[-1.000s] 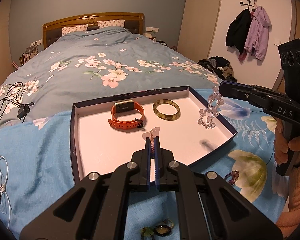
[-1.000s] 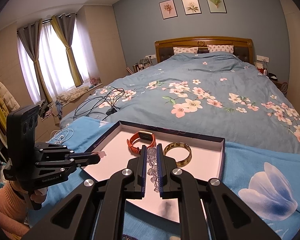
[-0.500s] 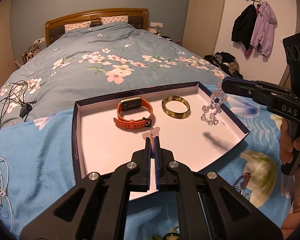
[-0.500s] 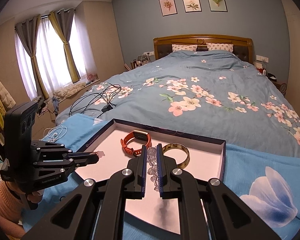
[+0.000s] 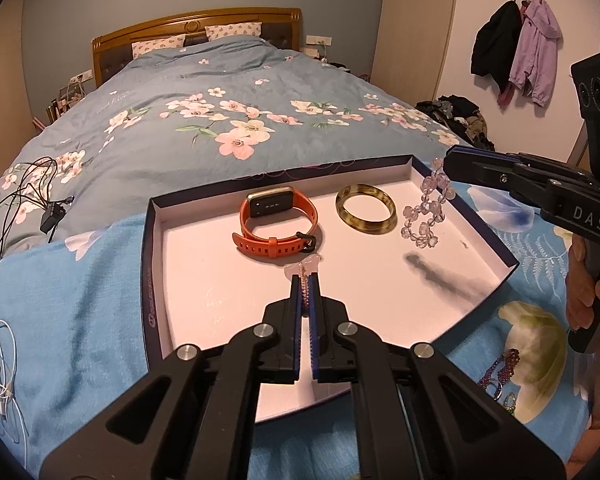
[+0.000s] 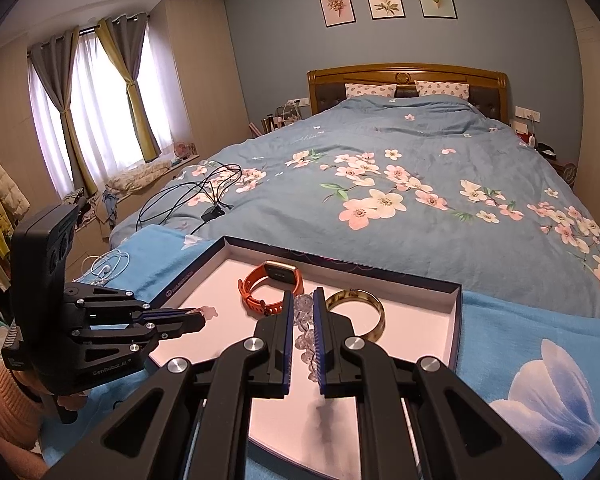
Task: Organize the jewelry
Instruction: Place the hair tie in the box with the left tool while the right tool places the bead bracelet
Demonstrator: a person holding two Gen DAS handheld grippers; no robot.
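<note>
Bead bracelet [image 5: 425, 216] lower over tray [image 5: 188, 240], clamped in right gripper [image 5: 448, 168].

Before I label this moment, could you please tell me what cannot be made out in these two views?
- Left wrist view: the chain in the left gripper is mostly hidden between its closed fingers.
- Left wrist view: the jewelry on the blanket is too small to identify.
- Right wrist view: the clear bead bracelet is partly hidden by the right gripper.
</note>
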